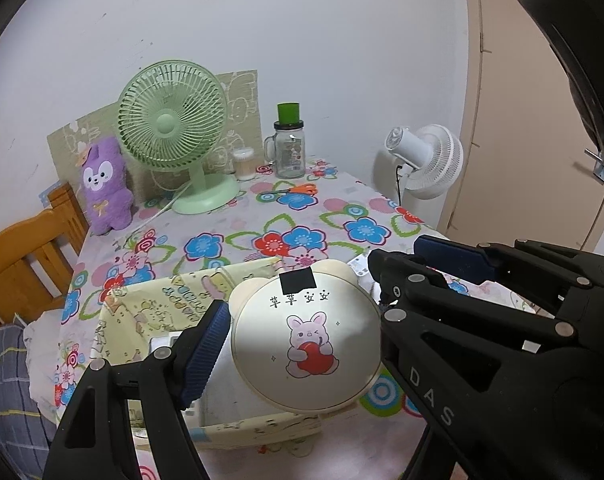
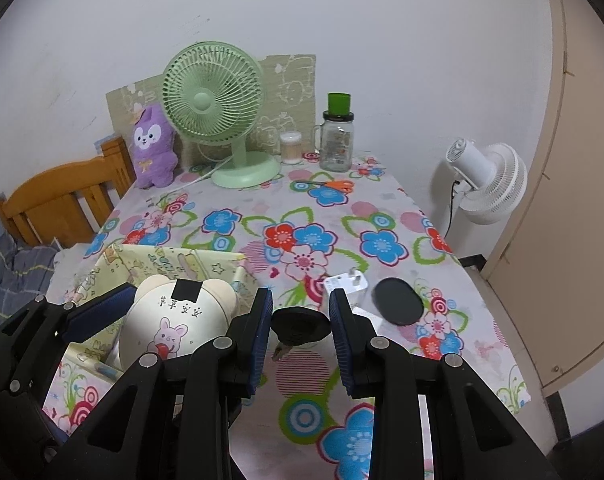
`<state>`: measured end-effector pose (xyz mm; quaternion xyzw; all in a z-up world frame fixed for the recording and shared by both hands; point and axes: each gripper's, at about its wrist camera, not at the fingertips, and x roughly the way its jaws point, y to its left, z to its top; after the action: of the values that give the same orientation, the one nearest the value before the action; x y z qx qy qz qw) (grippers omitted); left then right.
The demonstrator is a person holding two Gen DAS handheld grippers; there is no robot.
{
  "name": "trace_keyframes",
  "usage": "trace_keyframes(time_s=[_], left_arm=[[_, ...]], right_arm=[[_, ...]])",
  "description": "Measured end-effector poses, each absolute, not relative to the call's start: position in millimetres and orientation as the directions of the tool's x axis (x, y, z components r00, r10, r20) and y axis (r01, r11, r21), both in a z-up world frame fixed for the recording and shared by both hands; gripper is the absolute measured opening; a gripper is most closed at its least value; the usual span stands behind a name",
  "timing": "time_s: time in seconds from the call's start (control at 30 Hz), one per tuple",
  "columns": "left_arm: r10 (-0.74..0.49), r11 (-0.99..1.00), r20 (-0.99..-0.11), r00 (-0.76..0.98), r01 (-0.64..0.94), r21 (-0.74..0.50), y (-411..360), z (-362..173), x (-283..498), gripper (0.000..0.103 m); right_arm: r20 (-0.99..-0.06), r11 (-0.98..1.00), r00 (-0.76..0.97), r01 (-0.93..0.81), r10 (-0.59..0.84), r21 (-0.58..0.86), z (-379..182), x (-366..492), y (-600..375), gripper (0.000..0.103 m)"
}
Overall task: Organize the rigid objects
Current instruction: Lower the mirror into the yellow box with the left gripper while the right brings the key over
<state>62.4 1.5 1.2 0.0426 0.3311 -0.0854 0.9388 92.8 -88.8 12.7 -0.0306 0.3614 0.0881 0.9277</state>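
Floral table (image 2: 382, 216) lies open ahead; left claw (image 1: 302, 340) clamps bear-eared case (image 1: 306, 336), right claw (image 2: 301, 330) clamps black key (image 2: 300, 326).

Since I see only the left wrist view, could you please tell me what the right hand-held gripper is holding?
Observer: The right hand-held gripper is shut on a black-headed metal key.
Operator: Thank you; does anything lie on the table ahead of it?
Observer: A flat black oval disc lies on the flowered tablecloth, beside a white plug adapter.
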Motion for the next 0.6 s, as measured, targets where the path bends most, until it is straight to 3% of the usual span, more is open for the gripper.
trace_keyframes(time_s=[0.6], left_arm=[[-0.140, 0.983, -0.636, 0.759, 0.185, 0.003, 47, -1, 62, 0.079]], right_arm=[[-0.691, 0.983, 0.713, -0.185, 0.122, -0.017, 11, 93, -41, 0.032]])
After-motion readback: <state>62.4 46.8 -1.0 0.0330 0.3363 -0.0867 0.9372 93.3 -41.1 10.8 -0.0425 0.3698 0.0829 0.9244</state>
